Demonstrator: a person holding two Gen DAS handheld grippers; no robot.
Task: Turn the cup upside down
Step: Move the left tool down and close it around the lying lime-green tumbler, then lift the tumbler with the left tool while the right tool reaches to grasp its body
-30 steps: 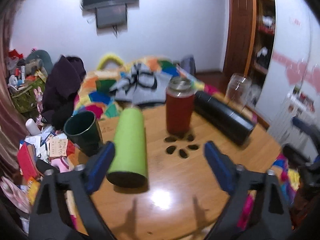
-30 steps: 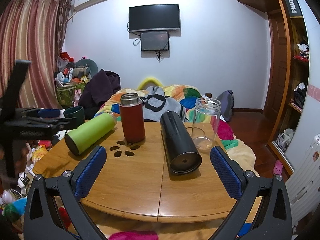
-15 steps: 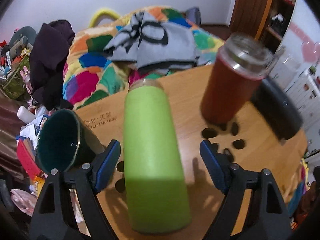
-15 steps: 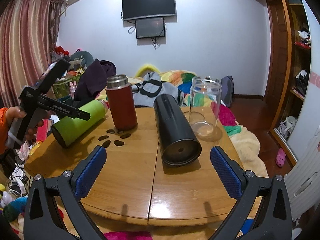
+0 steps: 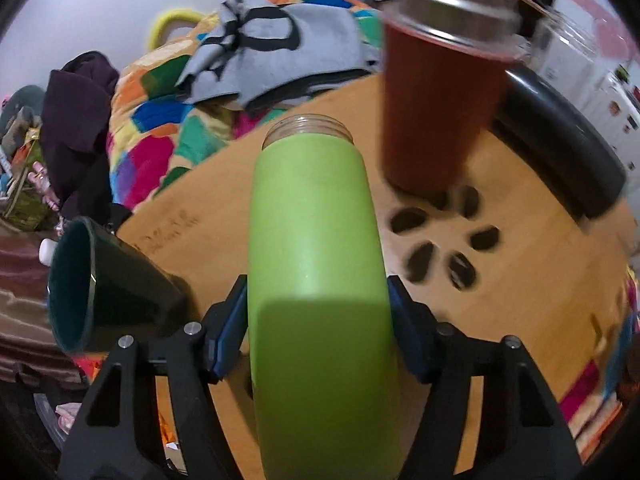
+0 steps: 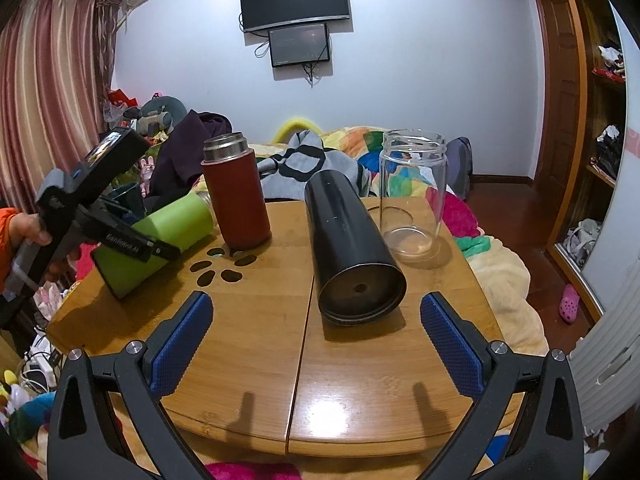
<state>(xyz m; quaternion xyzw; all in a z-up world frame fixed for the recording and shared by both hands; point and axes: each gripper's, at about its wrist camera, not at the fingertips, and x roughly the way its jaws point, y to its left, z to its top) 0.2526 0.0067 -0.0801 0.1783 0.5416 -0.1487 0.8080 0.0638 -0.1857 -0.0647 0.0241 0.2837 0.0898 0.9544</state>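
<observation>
Showing the grasp stage of the flip: the green cup (image 5: 316, 280) lies on its side on the wooden counter (image 5: 520, 280), and the left claw (image 5: 316, 320) is clenched across its body, a blue pad pressed to each flank. The threaded mouth points directly away from the claw, while the closed base sits under the wrist. In the right wrist view the same cup (image 6: 160, 236) is seen held by the left claw (image 6: 132, 240), its base end appearing slightly raised; contact with the counter there cannot be confirmed.

The right claw (image 6: 316, 344) is held released, its pads spread wide and touching nothing. Just ahead of it lies the black flask (image 6: 348, 240) on its side, base toward the claw; beyond that flask stands the clear glass jar (image 6: 412, 196).

The next move is judged to call for lifting the green cup clear, rotating the wrist until the mouth faces down, and lowering it onto bare counter. Care is needed with the red flask (image 5: 444, 112), standing just ahead and to the right of the left claw, and the dark green mug (image 5: 100, 288), close on its left.

The cup's base is cut off in the left wrist view, and that view is blurred toward its right edge.
</observation>
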